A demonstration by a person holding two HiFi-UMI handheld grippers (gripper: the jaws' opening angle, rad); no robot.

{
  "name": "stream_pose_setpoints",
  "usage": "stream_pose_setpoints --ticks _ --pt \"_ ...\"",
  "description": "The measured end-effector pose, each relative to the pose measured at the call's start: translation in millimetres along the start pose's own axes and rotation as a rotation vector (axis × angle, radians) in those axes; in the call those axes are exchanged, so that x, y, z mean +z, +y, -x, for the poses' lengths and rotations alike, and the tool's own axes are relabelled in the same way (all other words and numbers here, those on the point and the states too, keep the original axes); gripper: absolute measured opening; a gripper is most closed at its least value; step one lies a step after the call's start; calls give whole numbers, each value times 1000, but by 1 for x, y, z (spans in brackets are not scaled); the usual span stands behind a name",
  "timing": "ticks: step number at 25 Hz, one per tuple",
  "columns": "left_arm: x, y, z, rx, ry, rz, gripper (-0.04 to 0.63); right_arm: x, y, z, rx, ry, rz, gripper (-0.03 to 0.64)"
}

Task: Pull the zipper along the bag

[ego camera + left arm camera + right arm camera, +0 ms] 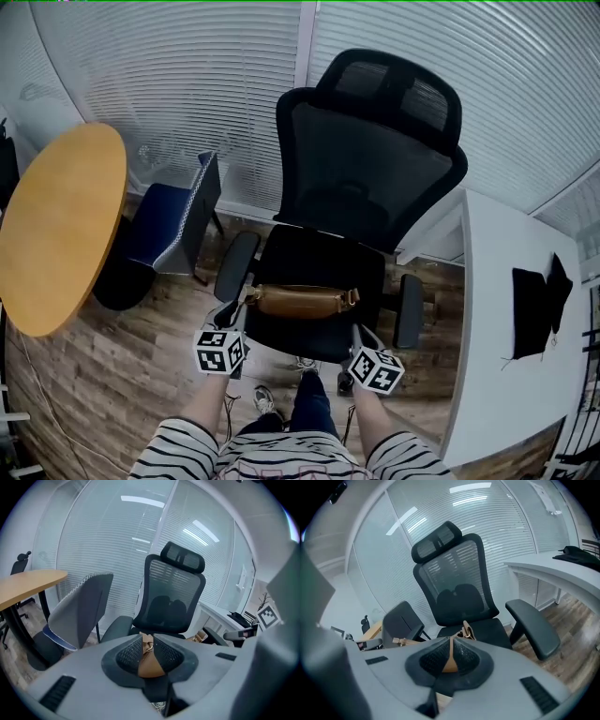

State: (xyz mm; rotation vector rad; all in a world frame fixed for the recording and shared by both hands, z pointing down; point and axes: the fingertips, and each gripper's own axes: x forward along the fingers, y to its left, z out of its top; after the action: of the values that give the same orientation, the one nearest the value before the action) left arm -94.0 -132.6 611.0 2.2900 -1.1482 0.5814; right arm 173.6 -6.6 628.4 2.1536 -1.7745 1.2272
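Observation:
A brown leather bag lies across the front of the seat of a black mesh office chair. My left gripper is at the bag's left end, and its jaws are shut on a fold of the brown leather. My right gripper is at the bag's right end. In the right gripper view a thin brown leather tab is pinched between its closed jaws, with a metal ring just beyond. Whether that tab is the zipper pull I cannot tell.
A round wooden table stands at the left, with a blue and grey chair beside it. A white desk with black items runs along the right. The chair's armrests flank the bag. Blinds cover the wall behind.

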Motion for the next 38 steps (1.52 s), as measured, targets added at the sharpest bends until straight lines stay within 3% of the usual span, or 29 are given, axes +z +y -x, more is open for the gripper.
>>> stream_pose_setpoints --ticks 11,21,38 --pt "49 -22 67 -28 -169 -114 48 32 50 46 76 -144 -42 35" --pt "81 -43 136 -56 -283 -198 34 56 91 96 160 -265 8 32" --pt "110 -59 228 -78 -385 -244 31 84 159 178 295 -416 69 31"
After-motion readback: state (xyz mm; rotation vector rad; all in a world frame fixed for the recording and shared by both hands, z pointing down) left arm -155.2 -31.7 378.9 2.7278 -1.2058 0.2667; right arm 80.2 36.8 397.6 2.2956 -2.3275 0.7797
